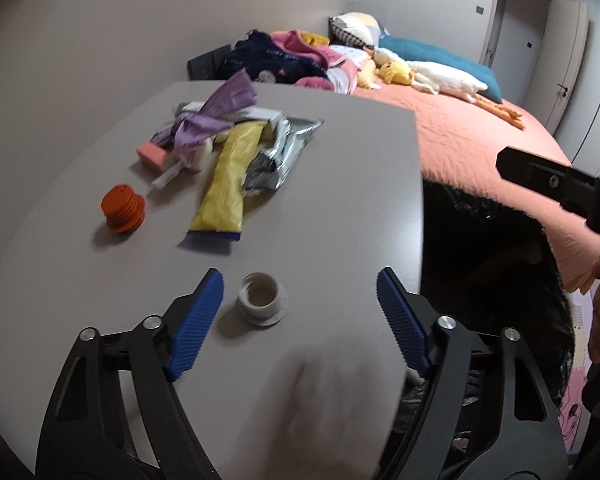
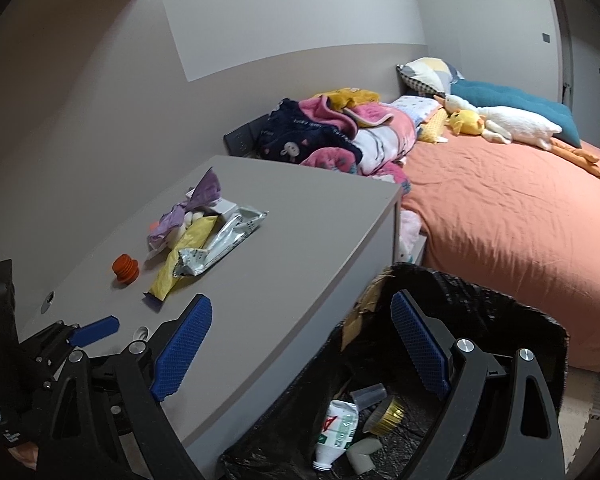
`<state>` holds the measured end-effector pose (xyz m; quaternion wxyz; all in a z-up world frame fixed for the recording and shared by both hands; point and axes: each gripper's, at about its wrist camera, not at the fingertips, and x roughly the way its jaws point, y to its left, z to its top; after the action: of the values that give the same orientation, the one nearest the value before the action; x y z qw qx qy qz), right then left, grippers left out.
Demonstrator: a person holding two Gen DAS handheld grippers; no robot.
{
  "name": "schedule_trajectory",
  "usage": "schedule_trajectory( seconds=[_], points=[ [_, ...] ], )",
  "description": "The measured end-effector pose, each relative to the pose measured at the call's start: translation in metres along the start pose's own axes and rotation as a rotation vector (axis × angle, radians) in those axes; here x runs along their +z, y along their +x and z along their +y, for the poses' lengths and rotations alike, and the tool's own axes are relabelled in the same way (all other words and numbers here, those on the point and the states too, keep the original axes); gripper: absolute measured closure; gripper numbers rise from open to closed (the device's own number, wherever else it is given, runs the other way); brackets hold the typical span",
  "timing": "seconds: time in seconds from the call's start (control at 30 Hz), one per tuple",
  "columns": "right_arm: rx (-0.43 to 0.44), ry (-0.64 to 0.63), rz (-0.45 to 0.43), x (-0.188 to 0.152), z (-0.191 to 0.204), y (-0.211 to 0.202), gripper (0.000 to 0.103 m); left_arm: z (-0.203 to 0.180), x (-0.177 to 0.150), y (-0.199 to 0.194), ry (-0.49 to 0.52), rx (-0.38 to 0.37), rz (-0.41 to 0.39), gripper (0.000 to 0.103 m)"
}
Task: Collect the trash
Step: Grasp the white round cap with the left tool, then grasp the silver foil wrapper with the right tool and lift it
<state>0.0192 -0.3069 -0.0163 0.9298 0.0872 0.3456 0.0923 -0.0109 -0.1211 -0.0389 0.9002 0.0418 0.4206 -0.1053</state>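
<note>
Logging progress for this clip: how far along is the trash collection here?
Partly done. Done: a crushed bottle, a clear cup and a foil cup lie in the black-lined bin. In hand: nothing; the left gripper has its jaws open around the white cap, not gripping. The right gripper is open and empty. Left: orange cap, yellow wrapper, wrapper pile.

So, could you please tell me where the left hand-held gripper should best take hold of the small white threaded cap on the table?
Grip the white cap across its round side wall, above the flat flange on the table, coming from above. It stands upright with its opening up, between the open blue pads of the left hand-held gripper.
</note>
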Motion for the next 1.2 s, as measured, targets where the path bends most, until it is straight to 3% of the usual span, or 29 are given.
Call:
schedule_trajectory(
  seconds=[0.3, 0.37, 0.53, 1.2],
  points=[
    [0.018, -0.01, 0.035, 0.002, 0.012, 0.023, 0.011, 0.021, -0.003, 0.02, -0.042, 0.018, 0.05, 0.049],
    [0.023, -0.008, 0.039, 0.002, 0.014, 0.027, 0.011, 0.024, -0.004, 0.024, -0.047, 0.01, 0.06, 0.061],
    [0.035, -0.003, 0.052, 0.003, 0.019, 0.038, 0.011, 0.028, -0.007, 0.03, -0.048, -0.004, 0.066, 0.072],
    [0.075, -0.023, 0.105, 0.017, 0.06, 0.092, 0.011, 0.084, 0.02, 0.013, -0.111, 0.035, -0.017, 0.073]
  ],
)
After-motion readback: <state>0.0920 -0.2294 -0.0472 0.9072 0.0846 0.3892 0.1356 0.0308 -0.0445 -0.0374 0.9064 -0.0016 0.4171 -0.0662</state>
